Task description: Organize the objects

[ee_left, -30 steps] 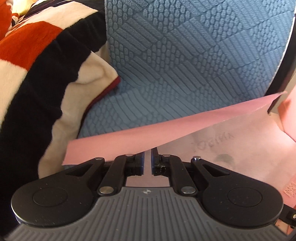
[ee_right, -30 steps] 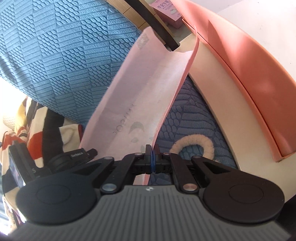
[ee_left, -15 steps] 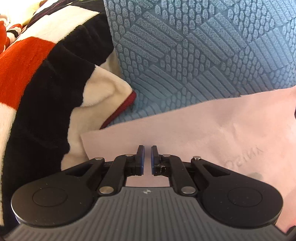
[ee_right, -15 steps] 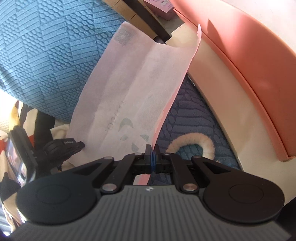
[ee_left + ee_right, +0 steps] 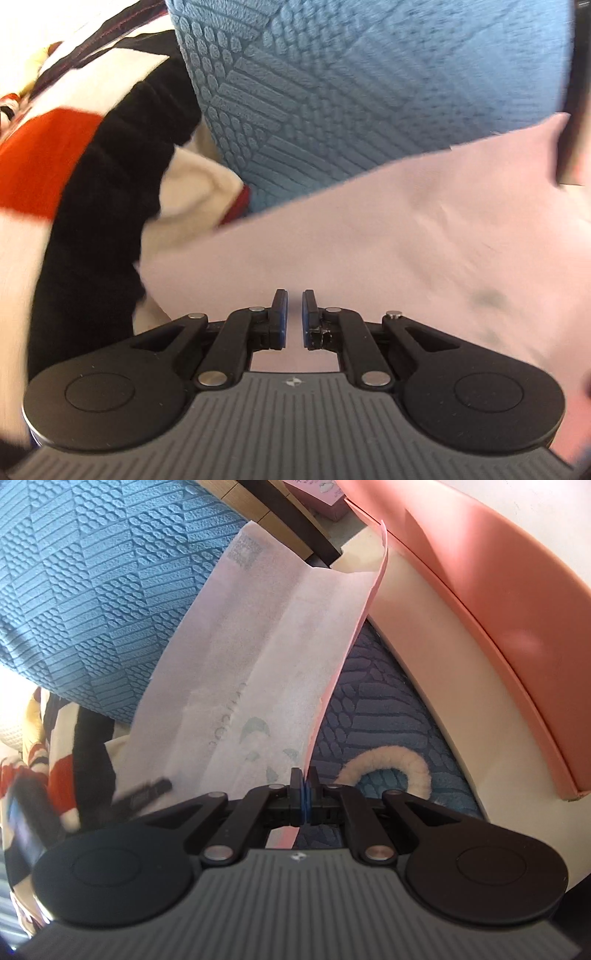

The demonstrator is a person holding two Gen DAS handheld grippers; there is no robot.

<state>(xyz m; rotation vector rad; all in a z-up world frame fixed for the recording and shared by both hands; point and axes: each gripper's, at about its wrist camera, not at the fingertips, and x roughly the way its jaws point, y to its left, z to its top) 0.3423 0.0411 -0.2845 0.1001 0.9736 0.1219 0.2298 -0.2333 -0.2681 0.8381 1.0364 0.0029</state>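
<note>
Pinches the near edge of the pink sheet (image 5: 258,646) between the right fingers (image 5: 295,794), pressed fully together at bottom centre of the right view. Keeps the left fingers (image 5: 279,314) almost together, with a slim gap and no sheet visibly in it; cannot tell whether these grip the sheet's lower-left corner. Spreads the sheet wide and nearly flat across the lower right of the left view, where a second ago only a folded edge showed. Suggests an opening-out step well under way, ready for laying down or refolding. Leaves the striped blanket (image 5: 92,184) at left, the dark blue rug (image 5: 369,716) under the sheet, and the blue textured cushion (image 5: 369,92) beyond.
</note>
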